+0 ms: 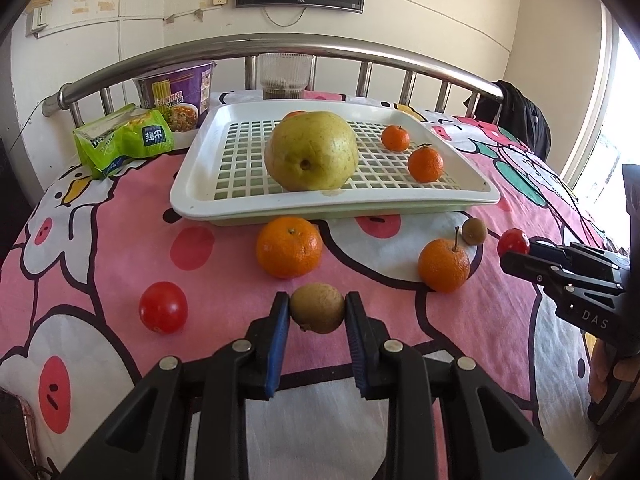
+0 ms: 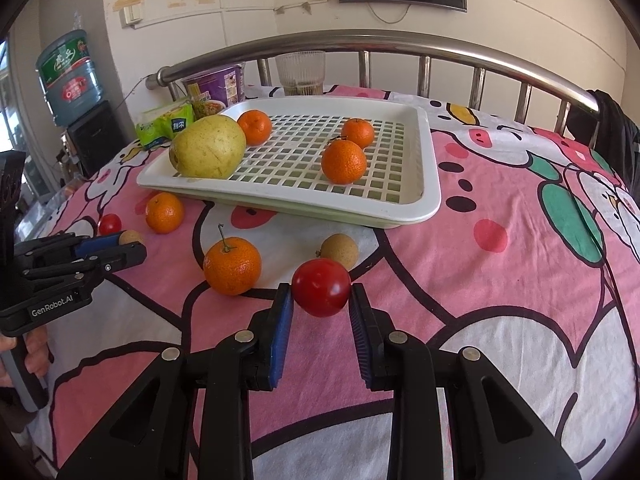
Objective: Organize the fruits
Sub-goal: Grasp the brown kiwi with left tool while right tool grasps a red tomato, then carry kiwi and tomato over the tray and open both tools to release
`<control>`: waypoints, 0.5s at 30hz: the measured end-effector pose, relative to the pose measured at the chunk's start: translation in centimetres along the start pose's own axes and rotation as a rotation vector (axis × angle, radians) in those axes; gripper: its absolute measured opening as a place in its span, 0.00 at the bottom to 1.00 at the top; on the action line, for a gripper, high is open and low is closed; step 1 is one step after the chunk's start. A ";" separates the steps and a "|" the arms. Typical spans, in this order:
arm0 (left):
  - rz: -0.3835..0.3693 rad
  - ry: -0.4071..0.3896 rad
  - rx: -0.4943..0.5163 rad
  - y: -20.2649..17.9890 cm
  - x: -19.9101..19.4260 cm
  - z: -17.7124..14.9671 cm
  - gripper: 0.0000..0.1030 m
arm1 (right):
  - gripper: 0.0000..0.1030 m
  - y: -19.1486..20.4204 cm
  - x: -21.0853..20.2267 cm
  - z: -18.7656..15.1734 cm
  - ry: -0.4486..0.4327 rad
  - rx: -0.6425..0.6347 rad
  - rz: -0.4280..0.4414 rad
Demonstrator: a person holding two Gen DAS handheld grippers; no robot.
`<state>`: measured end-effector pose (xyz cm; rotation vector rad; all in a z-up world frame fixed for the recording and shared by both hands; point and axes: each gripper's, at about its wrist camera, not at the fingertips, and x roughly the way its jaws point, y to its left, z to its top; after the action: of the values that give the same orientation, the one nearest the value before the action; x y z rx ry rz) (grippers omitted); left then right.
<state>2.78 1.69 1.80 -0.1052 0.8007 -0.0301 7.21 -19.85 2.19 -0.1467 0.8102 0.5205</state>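
Observation:
My left gripper (image 1: pixel 317 308) is shut on a small brown longan (image 1: pixel 317 307), low over the pink cloth; it also shows in the right wrist view (image 2: pixel 130 242). My right gripper (image 2: pixel 321 296) is shut on a red cherry tomato (image 2: pixel 321 292); it also shows in the left wrist view (image 1: pixel 514 250). The white slotted tray (image 1: pixel 280 204) holds a large yellow-green pear (image 1: pixel 311 156) and three small oranges (image 2: pixel 344 161). Loose on the cloth lie two oranges (image 1: pixel 289 247) (image 1: pixel 444 265), another longan (image 1: pixel 474 231) and a second tomato (image 1: pixel 163 307).
A green snack bag (image 1: pixel 124 140), a purple noodle cup (image 1: pixel 176 94) and a clear glass (image 1: pixel 286 76) stand behind the tray by the steel bed rail (image 1: pixel 280 46). A water jug (image 2: pixel 70 76) stands left of the bed.

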 end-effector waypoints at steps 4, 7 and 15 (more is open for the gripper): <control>0.001 -0.025 -0.003 0.1 -1.1 0.3 0.29 | 0.26 -0.4 -0.9 0.2 -0.017 0.030 0.024; -0.006 -0.061 -0.021 0.6 -2.3 0.7 0.29 | 0.26 -0.7 -1.7 0.6 -0.034 0.055 0.045; -0.009 -0.116 -0.069 2.2 -3.7 2.7 0.29 | 0.26 -1.1 -3.3 2.4 -0.086 0.088 0.085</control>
<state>2.09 4.39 6.08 -0.1745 0.6854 -0.0053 7.46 -21.33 6.16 -0.0086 0.7557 0.5662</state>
